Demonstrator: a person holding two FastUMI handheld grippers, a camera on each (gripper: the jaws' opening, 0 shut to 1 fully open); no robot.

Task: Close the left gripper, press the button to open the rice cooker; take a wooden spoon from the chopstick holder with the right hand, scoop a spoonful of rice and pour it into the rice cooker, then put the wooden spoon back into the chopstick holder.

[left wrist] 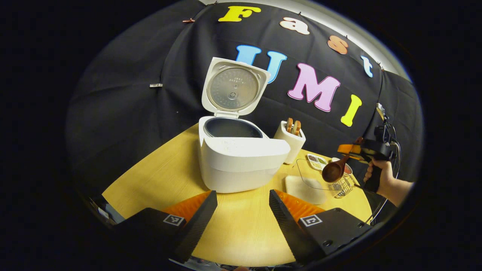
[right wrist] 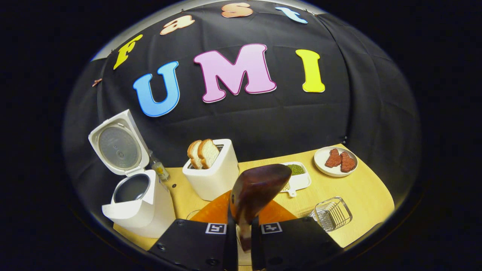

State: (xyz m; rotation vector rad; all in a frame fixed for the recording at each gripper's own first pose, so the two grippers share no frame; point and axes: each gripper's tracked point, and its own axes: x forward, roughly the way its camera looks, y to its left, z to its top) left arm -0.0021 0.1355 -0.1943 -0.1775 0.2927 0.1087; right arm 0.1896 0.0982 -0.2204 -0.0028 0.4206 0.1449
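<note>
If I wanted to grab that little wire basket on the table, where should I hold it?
Judging by its shape, pinch one thin side wall of the wire basket at the rim, coming straight down from above: it sits upright with an open top, and looks too broad to straddle whole.

Dark brown wooden spoon (right wrist: 260,188): in the right gripper view its handle drops out of sight between the two fingers; the bowl's upper side faces away, so any contents cannot be told.
White divided dish (right wrist: 299,177): the spoon bowl covers its left part; the pale filling there is too hidden to tell.
Clear glass container (left wrist: 312,177): in the left gripper view its edges are faint; the far rim is crossed by the spoon.
White open-lidded rice cooker (left wrist: 241,158): pot floor hidden by its own rim.
Small bottle (right wrist: 160,169): half behind the cooker, too small to tell.
Cooker's base (right wrist: 141,218): cut off by the right gripper.
</note>
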